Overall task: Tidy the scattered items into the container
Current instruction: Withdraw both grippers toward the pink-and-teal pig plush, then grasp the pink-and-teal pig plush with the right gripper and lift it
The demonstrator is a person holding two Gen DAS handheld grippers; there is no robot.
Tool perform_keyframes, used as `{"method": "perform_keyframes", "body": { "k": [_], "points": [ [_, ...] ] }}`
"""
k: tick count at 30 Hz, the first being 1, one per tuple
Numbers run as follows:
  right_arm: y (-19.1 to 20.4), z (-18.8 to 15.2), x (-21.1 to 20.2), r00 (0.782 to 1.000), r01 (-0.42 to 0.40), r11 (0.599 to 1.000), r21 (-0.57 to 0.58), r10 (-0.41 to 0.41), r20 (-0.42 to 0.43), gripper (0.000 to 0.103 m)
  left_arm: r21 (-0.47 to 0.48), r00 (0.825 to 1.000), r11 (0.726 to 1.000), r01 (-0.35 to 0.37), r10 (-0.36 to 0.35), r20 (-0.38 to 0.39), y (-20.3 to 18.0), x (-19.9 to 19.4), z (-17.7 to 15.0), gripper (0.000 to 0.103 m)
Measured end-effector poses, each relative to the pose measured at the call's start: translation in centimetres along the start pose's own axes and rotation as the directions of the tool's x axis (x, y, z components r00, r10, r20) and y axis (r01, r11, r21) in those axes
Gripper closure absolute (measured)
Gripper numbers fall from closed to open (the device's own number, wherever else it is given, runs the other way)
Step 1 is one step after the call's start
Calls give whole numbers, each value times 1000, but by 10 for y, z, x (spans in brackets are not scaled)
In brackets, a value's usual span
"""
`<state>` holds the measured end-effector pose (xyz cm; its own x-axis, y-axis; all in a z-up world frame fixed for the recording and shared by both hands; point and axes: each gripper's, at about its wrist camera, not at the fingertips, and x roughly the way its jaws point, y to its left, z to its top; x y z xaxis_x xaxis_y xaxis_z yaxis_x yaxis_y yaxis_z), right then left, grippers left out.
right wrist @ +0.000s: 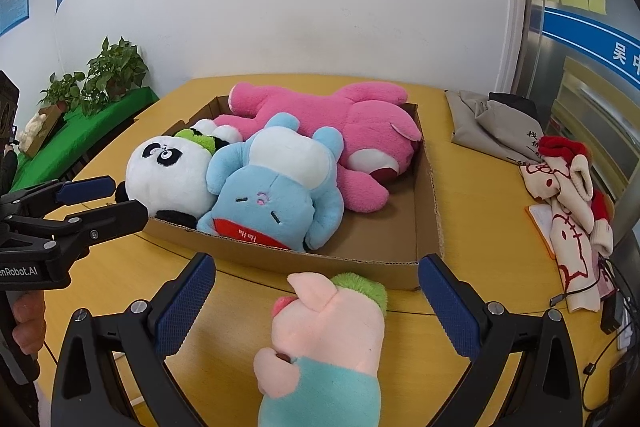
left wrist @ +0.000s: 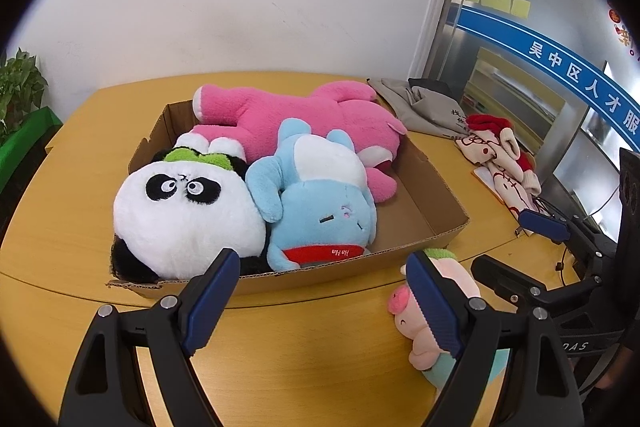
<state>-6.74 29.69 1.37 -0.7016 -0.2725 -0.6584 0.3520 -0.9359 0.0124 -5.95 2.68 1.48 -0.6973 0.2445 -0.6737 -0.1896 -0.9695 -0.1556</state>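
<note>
Right gripper (right wrist: 316, 311): jaws stood wide apart, gripping nothing.
Pig toy (right wrist: 324, 339): lay on the table between these jaws, untouched, long axis running near to far.
Left gripper (left wrist: 320, 303): released, pig to its right.
Box (right wrist: 426, 223): just beyond the pig.

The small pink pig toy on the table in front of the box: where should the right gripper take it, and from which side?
Probably across the pig toy's head, its widest and firmest-looking part. It lies lengthwise between the open fingers of the right gripper, snout towards the cardboard box. So come straight forward and down from the near side, one pad on each cheek.
</note>
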Motion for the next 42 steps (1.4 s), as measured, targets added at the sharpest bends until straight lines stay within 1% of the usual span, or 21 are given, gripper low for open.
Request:
{"method": "perform_keyframes", "body": {
  "k": [6,9,18,24,28,29,30,31,34,36,40,42],
  "points": [
    [-3,-4,-2,1000,-7,1000,4,7,4,0,-2,1000,1000,-6,6,-8,-1,0,-1,17],
    [-6,-11,-2,1000,-13,1000,15,13,-9,0,-8,1000,1000,7,-8,-21,-2,2,-3,17],
    [-21,-61,9,993,-13,997,74,21,-118,0,-31,997,999,44,-46,-67,-7,14,-8,17],
    [-23,-93,19,979,-20,996,88,37,-200,0,-35,991,996,87,-91,-101,-14,22,-13,17],
    [-29,-106,20,971,-68,988,141,98,-216,1,-60,981,989,138,-145,-128,-17,30,-16,17],
    [-29,-108,20,969,-88,985,148,119,-217,2,-64,978,987,149,-156,-137,-19,33,-17,17],
    [-27,-110,20,965,-121,981,154,153,-214,11,-66,976,986,155,-163,-143,-20,35,-18,17],
    [-23,-112,19,960,-158,976,153,188,-209,15,-68,974,985,160,-168,-149,-22,37,-19,17],
    [-8,-116,14,963,-168,982,85,182,-198,16,-69,968,984,162,-172,-180,-26,45,-23,17],
    [-5,-118,12,958,-195,977,84,208,-198,16,-78,958,981,177,-189,-213,-27,53,-27,17],
    [-1,-125,8,938,-270,958,101,285,-196,16,-109,931,971,214,-236,-278,-31,74,-40,17],
    [3,-129,7,930,-298,949,103,313,-193,16,-117,920,972,203,-230,-316,-32,85,-48,17]
  ]
}}
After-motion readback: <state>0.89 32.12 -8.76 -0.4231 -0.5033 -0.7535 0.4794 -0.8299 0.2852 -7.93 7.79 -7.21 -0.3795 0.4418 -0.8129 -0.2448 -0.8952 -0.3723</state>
